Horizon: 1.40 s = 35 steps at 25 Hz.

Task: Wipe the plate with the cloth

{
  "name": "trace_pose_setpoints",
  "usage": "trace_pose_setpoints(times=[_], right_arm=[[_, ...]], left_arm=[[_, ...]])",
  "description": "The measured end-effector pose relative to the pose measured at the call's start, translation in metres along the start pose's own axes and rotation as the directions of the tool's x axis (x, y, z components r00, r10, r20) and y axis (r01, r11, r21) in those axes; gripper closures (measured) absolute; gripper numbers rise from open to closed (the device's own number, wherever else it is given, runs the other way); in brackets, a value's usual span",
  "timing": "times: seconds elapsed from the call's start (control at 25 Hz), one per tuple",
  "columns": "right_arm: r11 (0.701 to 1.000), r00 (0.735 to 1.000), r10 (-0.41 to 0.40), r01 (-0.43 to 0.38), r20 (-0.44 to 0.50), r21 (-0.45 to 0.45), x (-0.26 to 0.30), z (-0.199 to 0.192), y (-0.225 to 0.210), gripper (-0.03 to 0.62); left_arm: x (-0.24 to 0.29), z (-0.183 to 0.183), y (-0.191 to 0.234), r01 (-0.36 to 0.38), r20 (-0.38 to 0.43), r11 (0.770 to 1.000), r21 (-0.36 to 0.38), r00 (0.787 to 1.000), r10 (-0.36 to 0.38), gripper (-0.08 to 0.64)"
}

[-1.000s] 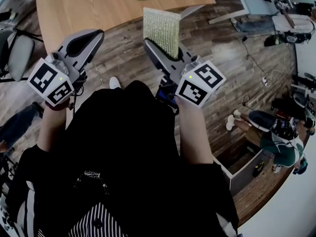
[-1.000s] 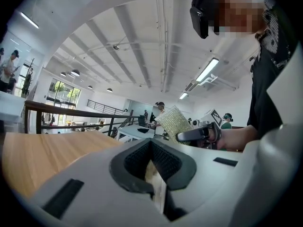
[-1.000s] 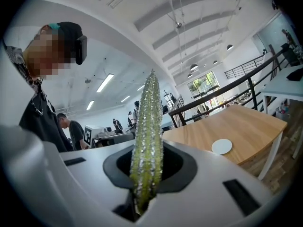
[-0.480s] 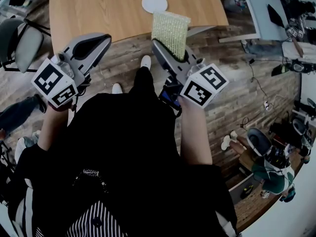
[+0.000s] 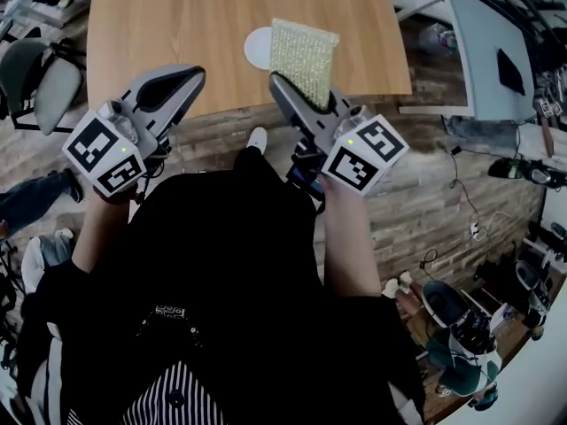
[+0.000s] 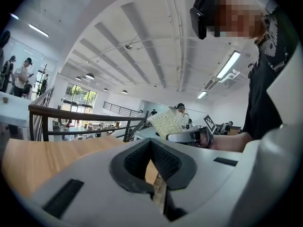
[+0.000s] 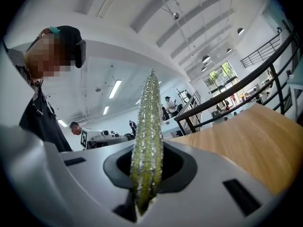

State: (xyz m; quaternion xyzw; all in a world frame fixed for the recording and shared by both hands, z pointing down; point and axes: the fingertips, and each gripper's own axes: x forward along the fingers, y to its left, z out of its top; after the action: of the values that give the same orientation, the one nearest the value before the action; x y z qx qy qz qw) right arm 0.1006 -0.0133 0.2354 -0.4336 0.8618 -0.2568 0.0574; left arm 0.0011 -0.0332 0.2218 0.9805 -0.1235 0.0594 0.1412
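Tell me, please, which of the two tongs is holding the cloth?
The right tongs: they are shut on the yellow-green cloth, which sticks out past their tips. The left tongs are shut with nothing between them.

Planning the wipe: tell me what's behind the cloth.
A white plate on the table; only its left part shows. The cloth, held in the right hand-held gripper, covers the rest.

The cloth (image 5: 304, 50), a yellow-green textured square, stands upright at upper centre, its lower edge pinched in the right gripper (image 5: 297, 91). The plate (image 5: 257, 48), small, white and round, lies flat on the table (image 5: 168, 25) just left of it, partly hidden behind it.
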Motion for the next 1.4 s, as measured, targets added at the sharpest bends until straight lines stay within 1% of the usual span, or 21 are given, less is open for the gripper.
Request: trace_pose_setpoints(times=[0.16, 0.24, 0.36, 0.44, 0.64, 0.8, 0.92, 1.12, 1.24, 1.4], right_arm=[[0.998, 0.998, 0.055, -0.055, -0.028, -0.005, 0.009, 0.017, -0.036, 0.543], [0.998, 0.998, 0.062, -0.062, -0.032, -0.007, 0.01, 0.025, -0.057, 0.543], [1.0, 1.0, 0.025, -0.025, 0.005, -0.013, 0.012, 0.041, -0.089, 0.543], [1.0, 1.0, 0.015, -0.015, 0.019, -0.004, 0.016, 0.048, -0.106, 0.543], [1.0, 1.0, 0.008, -0.008, 0.003, 0.025, 0.011, 0.054, -0.151, 0.543], [0.998, 0.998, -0.051, 0.05, 0.035, 0.041, 0.007, 0.059, -0.167, 0.543], [0.995, 0.993, -0.093, 0.091, 0.067, 0.03, 0.013, 0.069, -0.169, 0.543], [0.992, 0.99, -0.125, 0.125, 0.065, -0.006, 0.013, 0.082, -0.157, 0.543], [0.988, 0.986, -0.155, 0.156, 0.061, -0.002, 0.006, 0.084, -0.156, 0.543], [0.982, 0.979, -0.19, 0.19, 0.073, 0.01, 0.012, 0.087, -0.155, 0.543]], left_arm=[[0.029, 0.004, 0.019, -0.056, -0.019, 0.998, -0.017, 0.998, 0.056, 0.568], [0.048, 0.005, 0.029, -0.076, -0.03, 0.997, -0.031, 0.997, 0.075, 0.566], [0.073, 0.007, 0.042, -0.075, -0.058, 0.996, -0.044, 0.996, 0.072, 0.566], [0.081, 0.01, 0.05, -0.074, -0.075, 0.996, -0.046, 0.995, 0.071, 0.567], [0.105, 0.008, 0.058, -0.082, -0.107, 0.995, -0.058, 0.991, 0.076, 0.566], [0.114, 0.003, 0.066, -0.065, -0.114, 0.994, -0.083, 0.992, 0.056, 0.566], [0.118, 0.006, 0.078, -0.043, -0.104, 0.995, -0.088, 0.994, 0.034, 0.566], [0.128, 0.02, 0.086, 0.047, -0.076, 0.998, -0.052, 0.996, -0.051, 0.566], [0.132, 0.031, 0.092, 0.098, -0.064, 0.995, -0.024, 0.993, -0.099, 0.567], [0.13, 0.037, 0.108, 0.125, -0.062, 0.992, -0.007, 0.99, -0.126, 0.566]])
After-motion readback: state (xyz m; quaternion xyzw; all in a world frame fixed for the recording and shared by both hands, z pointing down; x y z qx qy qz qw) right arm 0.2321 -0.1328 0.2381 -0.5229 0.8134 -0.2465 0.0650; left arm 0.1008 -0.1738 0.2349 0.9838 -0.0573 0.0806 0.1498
